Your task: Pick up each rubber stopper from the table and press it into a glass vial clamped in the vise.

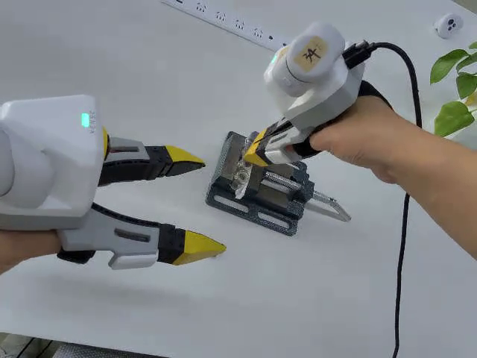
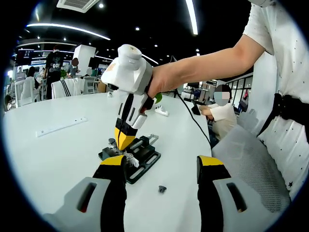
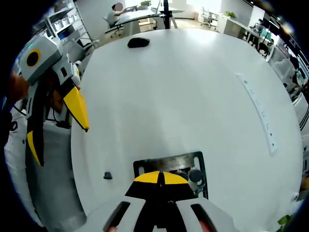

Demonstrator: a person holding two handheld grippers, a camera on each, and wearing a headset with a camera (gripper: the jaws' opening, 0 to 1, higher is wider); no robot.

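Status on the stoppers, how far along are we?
Done: one vial in the vise looks capped, going by the right gripper view. In hand: right gripper is shut, tips down at the vise; what it grips is hidden. To do: one stopper lies loose on the table; left gripper is open and empty.

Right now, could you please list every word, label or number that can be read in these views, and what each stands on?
"7A", or close to it: handwritten on the round yellow sticker atop the right gripper; not certain.
Marks on the power strip: too small to read.
White print on a bystander's dark shirt: blurred.
The vise: no text visible.
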